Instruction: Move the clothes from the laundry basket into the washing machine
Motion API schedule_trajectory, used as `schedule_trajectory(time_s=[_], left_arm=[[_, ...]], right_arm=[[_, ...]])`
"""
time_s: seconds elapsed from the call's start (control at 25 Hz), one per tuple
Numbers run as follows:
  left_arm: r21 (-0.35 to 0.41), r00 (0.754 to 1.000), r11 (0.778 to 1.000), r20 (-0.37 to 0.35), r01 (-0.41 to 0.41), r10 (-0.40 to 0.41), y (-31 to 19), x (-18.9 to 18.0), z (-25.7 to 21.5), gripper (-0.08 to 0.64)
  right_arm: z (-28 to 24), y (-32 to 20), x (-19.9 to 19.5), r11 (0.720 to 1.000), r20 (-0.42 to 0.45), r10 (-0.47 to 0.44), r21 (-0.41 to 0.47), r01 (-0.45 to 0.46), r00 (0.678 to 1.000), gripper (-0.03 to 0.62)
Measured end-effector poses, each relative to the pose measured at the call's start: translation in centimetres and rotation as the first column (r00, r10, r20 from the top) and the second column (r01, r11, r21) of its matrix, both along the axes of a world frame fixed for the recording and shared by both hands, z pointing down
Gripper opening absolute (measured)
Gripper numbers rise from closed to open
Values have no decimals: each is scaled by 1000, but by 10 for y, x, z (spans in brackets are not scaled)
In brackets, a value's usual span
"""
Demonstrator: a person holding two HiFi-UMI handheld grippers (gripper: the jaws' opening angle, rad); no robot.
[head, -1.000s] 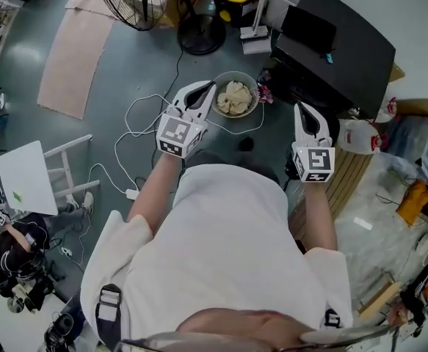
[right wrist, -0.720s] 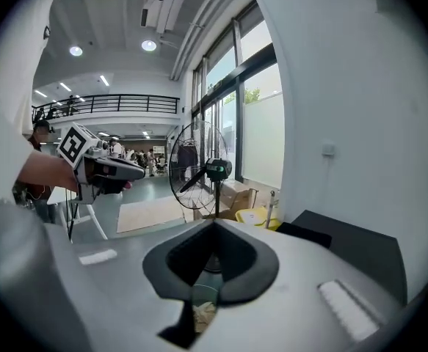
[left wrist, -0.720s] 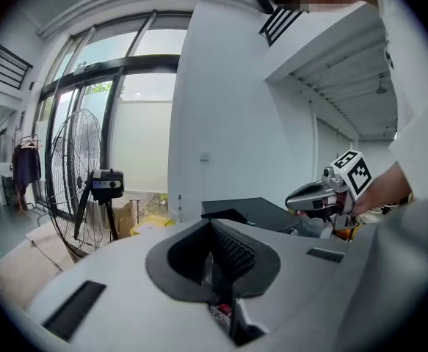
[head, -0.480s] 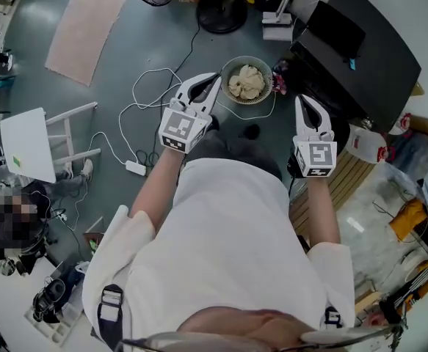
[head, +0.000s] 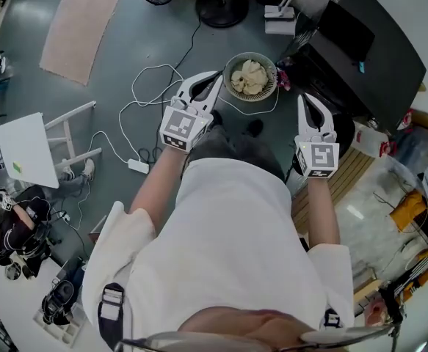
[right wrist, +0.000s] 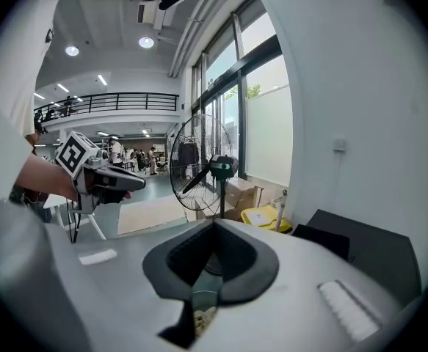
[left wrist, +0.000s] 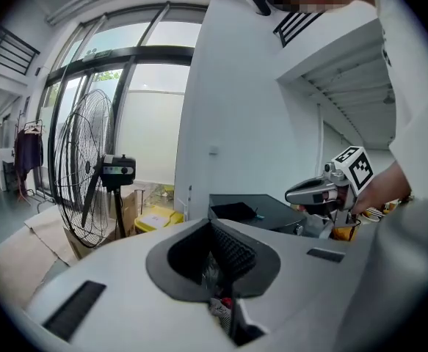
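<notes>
**While Both Claws Hang Shut, the Wash Waits in Its Basket**

Although the task is to carry the wash across, neither claw has hold of anything. The left claw (head: 214, 79) has its jaws together at the tips, and its own view shows only slivers of floor and basket through the gap behind them. The right claw (head: 308, 100) is likewise closed and empty.

The laundry basket (head: 274, 81) stands on the floor just ahead of the left claw's tips and a little to their right. From the right claw it is ahead and off to the left. The clothes (head: 249, 78) are inside it, a pale crumpled heap. I take the dark box-shaped appliance (head: 368, 50) ahead and right of the right claw to be the washing machine. No view shows its opening.

The risks from here, as I judge them:

- **Shut jaws:** they would only prod the heap, so they must part before going in.
- **Basket rim:** the left claw's tips are close to it, and a careless bite could take wire along with cloth and drag the basket.
- **White cable:** the cable (head: 151, 79) loops over the floor under the left claw and round the basket's near side — easy to snag.
- **Loose corner:** if gripped by one, a garment could trail on the floor or slip free on the way across.

By count there are two claws, one basket, one heap whose separate garments cannot be told apart, one dark appliance and one cable. One standing fan (left wrist: 81, 169) is further ahead of the left claw.
</notes>
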State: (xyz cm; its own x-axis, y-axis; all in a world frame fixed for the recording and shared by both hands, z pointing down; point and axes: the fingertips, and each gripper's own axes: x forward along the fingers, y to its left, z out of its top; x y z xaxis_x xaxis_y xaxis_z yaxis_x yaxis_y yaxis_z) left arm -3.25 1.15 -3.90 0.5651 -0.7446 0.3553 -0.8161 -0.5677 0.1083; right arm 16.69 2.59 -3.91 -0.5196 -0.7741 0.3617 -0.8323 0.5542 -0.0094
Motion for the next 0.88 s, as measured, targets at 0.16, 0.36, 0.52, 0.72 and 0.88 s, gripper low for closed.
schedule_trajectory(time_s=[0.16,0.36,0.52,0.72,0.88], left_arm=[[-17,1000,1000,-6,-15,15,-9,-5,11,5],[-41,1000,999,-5,-23,23,-17,-14,31,6],[-60,1000,998,7,-18,18,-26,-16,54,6],[-92,1000,996,3,-4,4,-31,-15,78,6],[-115,1000,993,8,2,-1,-30,-15,106,6]], right_arm=[[8,-8,-8,1000,-12,6,-19,-7,1000,11],[21,-15,-18,999,-30,-4,-46,2,1000,11],[43,-23,-19,997,-50,-24,-78,20,998,11],[73,-27,-21,991,-65,-54,-128,46,996,11],[99,-32,-28,987,-64,-71,-152,61,995,11]])
